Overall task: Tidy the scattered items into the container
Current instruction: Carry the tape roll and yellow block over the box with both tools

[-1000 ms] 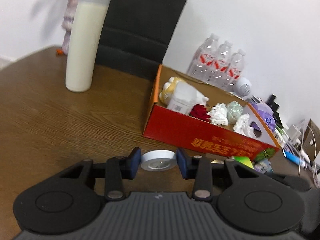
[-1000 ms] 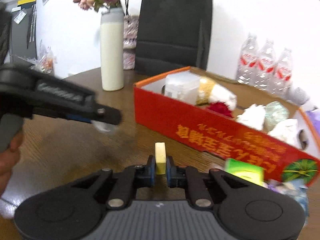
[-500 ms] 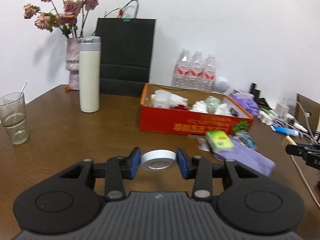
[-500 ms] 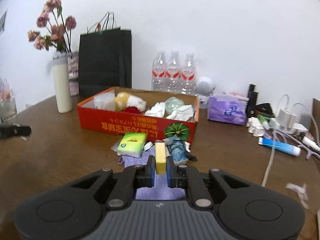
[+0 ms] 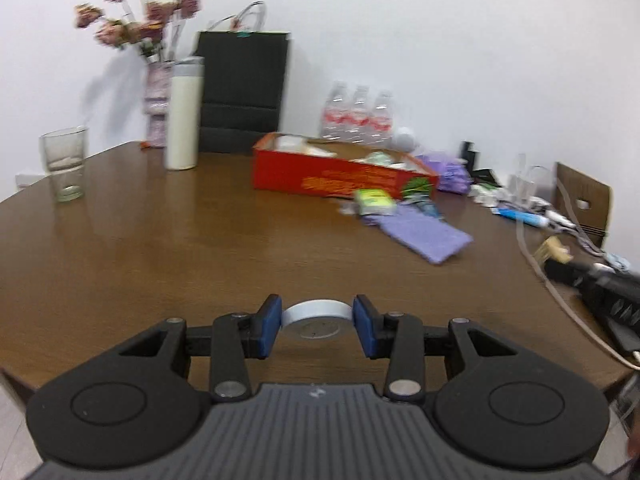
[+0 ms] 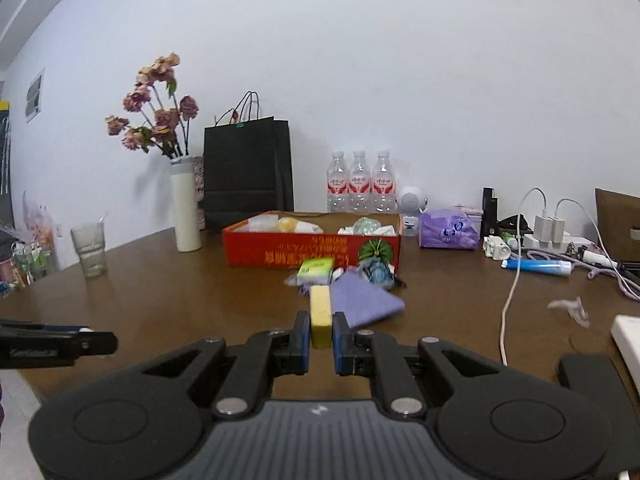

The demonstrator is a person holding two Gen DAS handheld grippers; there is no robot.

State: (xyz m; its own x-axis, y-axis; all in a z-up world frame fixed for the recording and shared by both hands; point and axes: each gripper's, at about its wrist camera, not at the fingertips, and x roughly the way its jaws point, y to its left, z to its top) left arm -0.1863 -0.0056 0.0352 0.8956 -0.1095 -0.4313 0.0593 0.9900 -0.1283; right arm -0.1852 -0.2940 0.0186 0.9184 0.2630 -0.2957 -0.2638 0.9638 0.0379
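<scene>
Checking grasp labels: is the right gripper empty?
No, the right gripper is shut on a yellow block clamped upright between its fingers.

Box (image 6: 312,246) stood mid-tabletop (image 6: 168,300) toward the far edge; bag (image 6: 248,168) and bottles (image 6: 358,180) behind it; packet (image 6: 316,270) and cloth (image 6: 364,300) before it; glass (image 6: 90,250) near the left edge.

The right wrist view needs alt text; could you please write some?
The right gripper holds a yellow block above a brown table. Beyond it lie a purple cloth and a red box.
</scene>
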